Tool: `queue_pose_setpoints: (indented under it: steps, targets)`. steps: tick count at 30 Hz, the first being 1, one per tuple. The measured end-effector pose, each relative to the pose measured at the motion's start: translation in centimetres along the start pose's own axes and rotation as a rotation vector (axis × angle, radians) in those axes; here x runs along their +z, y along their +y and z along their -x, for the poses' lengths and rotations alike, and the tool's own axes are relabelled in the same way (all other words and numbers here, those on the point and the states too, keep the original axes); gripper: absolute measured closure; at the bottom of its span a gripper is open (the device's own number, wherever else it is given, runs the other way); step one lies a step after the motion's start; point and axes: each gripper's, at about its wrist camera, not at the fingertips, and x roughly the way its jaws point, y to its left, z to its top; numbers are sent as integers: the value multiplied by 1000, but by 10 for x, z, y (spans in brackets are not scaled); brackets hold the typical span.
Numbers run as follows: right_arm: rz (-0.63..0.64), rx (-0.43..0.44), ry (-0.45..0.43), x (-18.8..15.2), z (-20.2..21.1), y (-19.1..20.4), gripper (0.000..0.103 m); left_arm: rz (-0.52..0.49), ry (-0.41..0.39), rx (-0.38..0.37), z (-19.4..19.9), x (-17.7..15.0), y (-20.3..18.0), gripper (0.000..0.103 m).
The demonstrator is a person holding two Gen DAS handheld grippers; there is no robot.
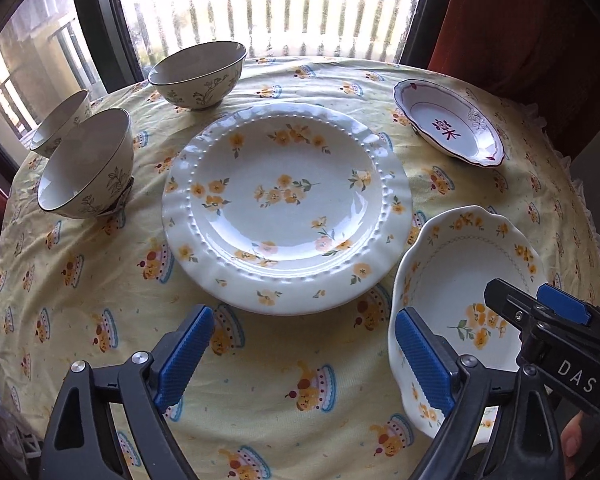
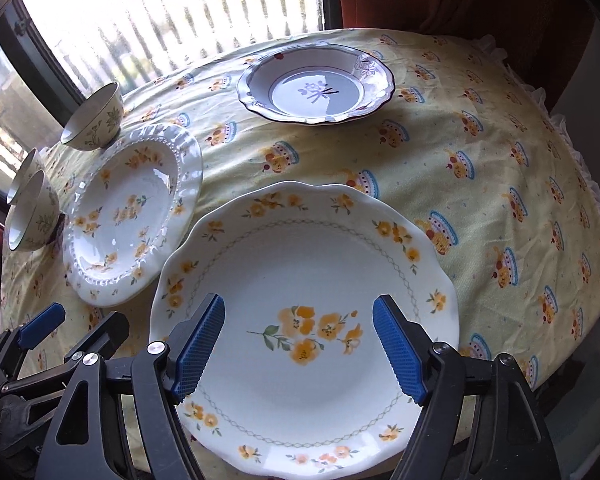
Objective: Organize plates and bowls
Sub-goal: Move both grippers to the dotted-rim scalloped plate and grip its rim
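A large ridged plate [image 1: 286, 208] [image 2: 132, 216] with yellow flowers lies mid-table. To its right lies a scalloped flowered plate [image 1: 460, 272] [image 2: 304, 260]. A red-rimmed plate [image 1: 448, 124] [image 2: 316, 84] with a red character sits at the far right. Three leaf-patterned bowls stand on the left: one at the back [image 1: 198, 74] [image 2: 96, 120] and two close together [image 1: 86, 164] [image 1: 60, 122] [image 2: 32, 216]. My left gripper [image 1: 304, 356] [image 2: 72, 332] is open above bare cloth, just in front of the ridged plate. My right gripper [image 2: 300, 344] [image 1: 532, 300] is open above the scalloped plate, holding nothing.
A yellow printed tablecloth [image 1: 100, 280] [image 2: 480, 140] with a frilled edge covers the round table. A bright window with railings [image 1: 280, 8] lies behind it, with a dark red curtain [image 1: 520, 20] at the right. Part of a hand [image 1: 572, 440] shows beside the right gripper.
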Motion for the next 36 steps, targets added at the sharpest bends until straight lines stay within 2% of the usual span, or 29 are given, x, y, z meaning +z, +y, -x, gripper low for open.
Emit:
queue_pose_setpoints:
  steps: [5, 7, 23, 25, 30, 36]
  targets:
    - [10, 6, -25, 9, -3, 30, 23, 52, 33, 2, -8, 14, 30, 9]
    - [9, 8, -25, 14, -6, 40, 23, 53, 23, 6, -10, 20, 38, 9]
    - [117, 10, -56, 72, -47, 89, 23, 84, 56, 35, -62, 68, 70, 9]
    - [148, 29, -42, 81, -56, 93, 23, 90, 66, 37, -70, 72, 71, 9]
    - [195, 2, 10, 100, -81, 99, 23, 86, 82, 35, -86, 80, 70, 9]
    - [218, 15, 60, 108, -103, 99, 23, 76, 101, 30, -99, 85, 68, 10]
